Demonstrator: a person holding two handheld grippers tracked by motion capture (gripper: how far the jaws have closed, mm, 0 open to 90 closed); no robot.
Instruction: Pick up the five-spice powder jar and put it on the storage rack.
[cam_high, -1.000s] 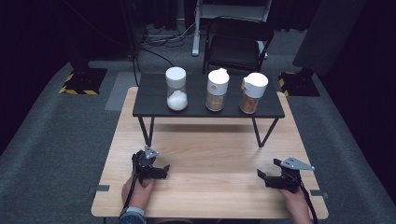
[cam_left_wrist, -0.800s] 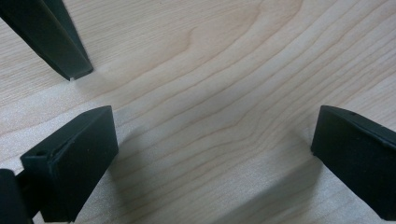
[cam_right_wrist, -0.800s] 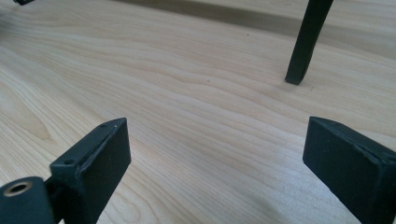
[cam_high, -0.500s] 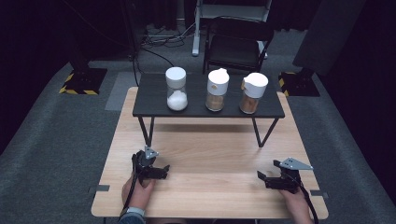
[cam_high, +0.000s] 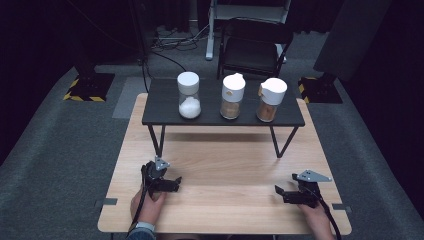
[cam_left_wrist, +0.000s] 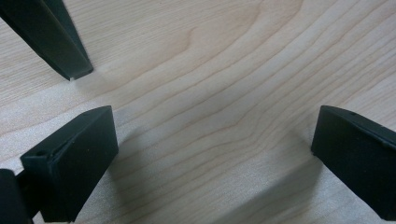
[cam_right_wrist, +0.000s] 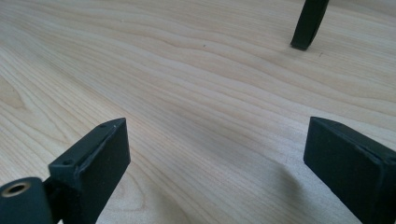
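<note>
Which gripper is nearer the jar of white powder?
Left. The left gripper sits just in front of the white-powder jar; the right gripper rests near the table's opposite corner.

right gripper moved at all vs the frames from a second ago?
No. In the high view the right gripper sits at the same spot on the wooden table, as far from the black shelf's right leg as before. Jaws open, nothing between them.

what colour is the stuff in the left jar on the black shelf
White, in the left jar; the high view shows it best.
</note>
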